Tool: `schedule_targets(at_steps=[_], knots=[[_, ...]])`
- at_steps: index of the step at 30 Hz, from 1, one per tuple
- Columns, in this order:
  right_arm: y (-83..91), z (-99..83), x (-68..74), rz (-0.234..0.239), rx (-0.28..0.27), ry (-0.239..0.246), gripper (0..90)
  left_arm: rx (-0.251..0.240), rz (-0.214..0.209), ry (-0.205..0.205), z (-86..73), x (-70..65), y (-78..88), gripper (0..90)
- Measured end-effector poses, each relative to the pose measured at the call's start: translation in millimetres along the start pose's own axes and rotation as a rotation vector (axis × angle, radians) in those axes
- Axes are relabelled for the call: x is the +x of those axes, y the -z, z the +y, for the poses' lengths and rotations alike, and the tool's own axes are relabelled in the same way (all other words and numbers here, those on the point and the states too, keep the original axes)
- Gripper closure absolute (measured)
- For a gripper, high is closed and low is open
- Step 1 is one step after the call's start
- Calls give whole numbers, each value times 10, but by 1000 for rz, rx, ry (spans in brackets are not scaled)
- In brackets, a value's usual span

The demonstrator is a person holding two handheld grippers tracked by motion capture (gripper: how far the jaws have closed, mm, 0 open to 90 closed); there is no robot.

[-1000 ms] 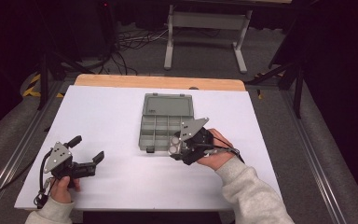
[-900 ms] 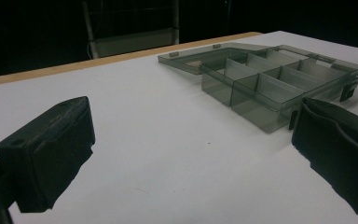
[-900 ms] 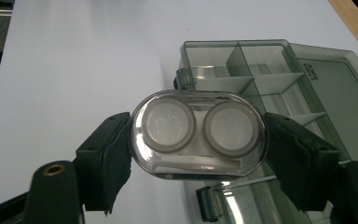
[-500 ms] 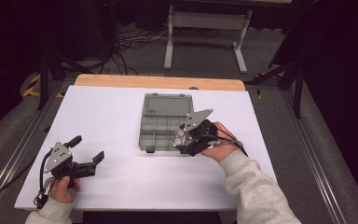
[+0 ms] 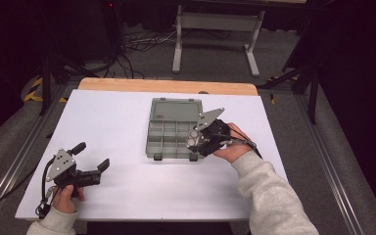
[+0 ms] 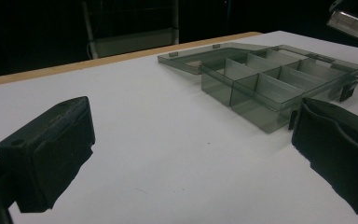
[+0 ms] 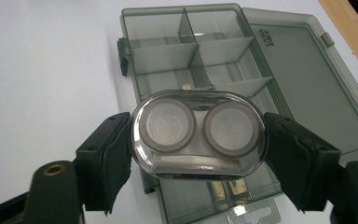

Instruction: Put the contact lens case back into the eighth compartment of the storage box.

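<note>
A grey see-through compartment box [image 5: 162, 141] lies open in the middle of the white table, its lid [image 5: 175, 109] flat on the far side. My right gripper [image 5: 196, 140] hovers over the box's front right corner, shut on a clear oval case with two round wells [image 7: 198, 133]. In the right gripper view the pads [image 7: 114, 158] press on the case's two ends above the box compartments [image 7: 163, 56]. My left gripper [image 5: 93, 155] rests near the front left of the table, open, nothing between its pads [image 6: 51, 149]. The box [image 6: 270, 88] lies ahead of it to the right.
A wooden strip [image 5: 166, 86] edges the table's far side. Beyond it a metal stand [image 5: 215, 29] and cables [image 5: 137, 41] sit on the floor. Bare white tabletop [image 5: 103, 117] spreads to the left of the box.
My right gripper has carried the oval case a little farther from the person, over the box's right side. The left gripper has stayed where it was.
</note>
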State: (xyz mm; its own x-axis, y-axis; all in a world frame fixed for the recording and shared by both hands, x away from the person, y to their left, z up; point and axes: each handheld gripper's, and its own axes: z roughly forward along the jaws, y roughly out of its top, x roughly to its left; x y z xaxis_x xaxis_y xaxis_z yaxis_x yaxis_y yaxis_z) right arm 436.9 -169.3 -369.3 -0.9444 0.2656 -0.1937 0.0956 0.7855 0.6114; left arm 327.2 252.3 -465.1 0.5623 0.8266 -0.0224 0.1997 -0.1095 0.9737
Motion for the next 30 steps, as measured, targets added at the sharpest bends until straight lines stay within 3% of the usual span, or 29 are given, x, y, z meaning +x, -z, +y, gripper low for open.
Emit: schedule_targets(at_steps=[18, 30], knots=[[-21, -85, -208, -30, 48, -24, 265, 1, 0, 0, 0, 0, -1, 2], [-87, -145, -255, -2, 74, -22, 265, 1, 1, 1, -1, 2, 0, 2]])
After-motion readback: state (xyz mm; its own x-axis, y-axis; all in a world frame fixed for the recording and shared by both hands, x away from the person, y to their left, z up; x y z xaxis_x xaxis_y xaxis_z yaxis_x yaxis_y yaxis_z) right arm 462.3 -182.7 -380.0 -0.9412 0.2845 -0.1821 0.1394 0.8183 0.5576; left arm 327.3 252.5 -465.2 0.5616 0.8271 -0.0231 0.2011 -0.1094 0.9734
